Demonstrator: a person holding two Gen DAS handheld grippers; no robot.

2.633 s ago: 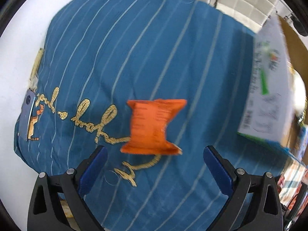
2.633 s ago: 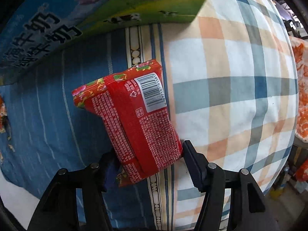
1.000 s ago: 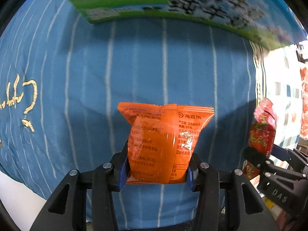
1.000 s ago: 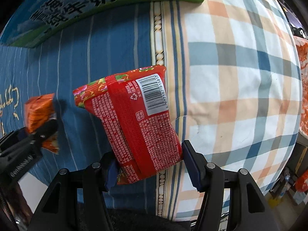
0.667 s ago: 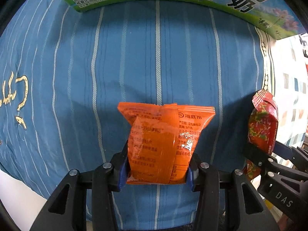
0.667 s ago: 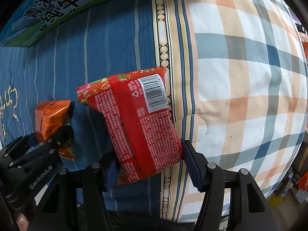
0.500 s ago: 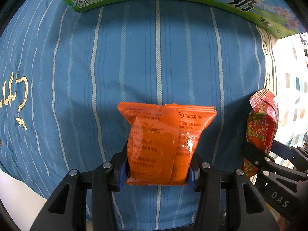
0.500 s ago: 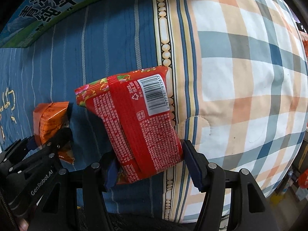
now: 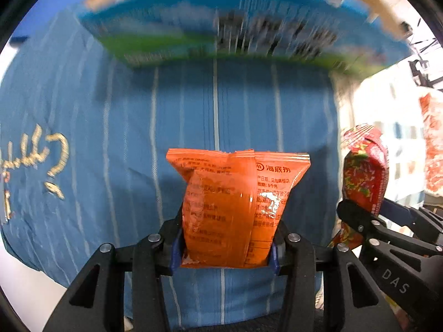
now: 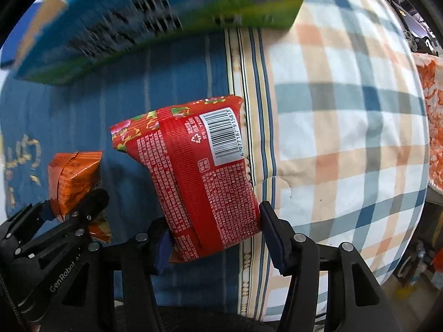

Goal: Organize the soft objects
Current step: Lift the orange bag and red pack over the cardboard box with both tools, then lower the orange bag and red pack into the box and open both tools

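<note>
My left gripper (image 9: pixel 224 251) is shut on an orange snack packet (image 9: pixel 235 207) and holds it upright above a blue striped cloth (image 9: pixel 124 127). My right gripper (image 10: pixel 218 238) is shut on a red packet with a barcode (image 10: pixel 199 171), tilted, over the seam between the blue cloth (image 10: pixel 69 116) and a plaid cushion (image 10: pixel 346 110). The two grippers are side by side: the red packet (image 9: pixel 362 174) shows at the right of the left wrist view, the orange packet (image 10: pixel 72 179) at the left of the right wrist view.
A blue and green printed carton (image 9: pixel 235 27) stands just beyond both packets, blurred, with an open cardboard top; it also shows in the right wrist view (image 10: pixel 133 16). An orange patterned cloth (image 10: pixel 434 116) lies at the far right. White surface (image 9: pixel 22 298) shows at lower left.
The left gripper closed on the orange packet and carried it to the carton beside the right gripper. In the last half second both views lifted, and the carton now looms larger and blurred.
</note>
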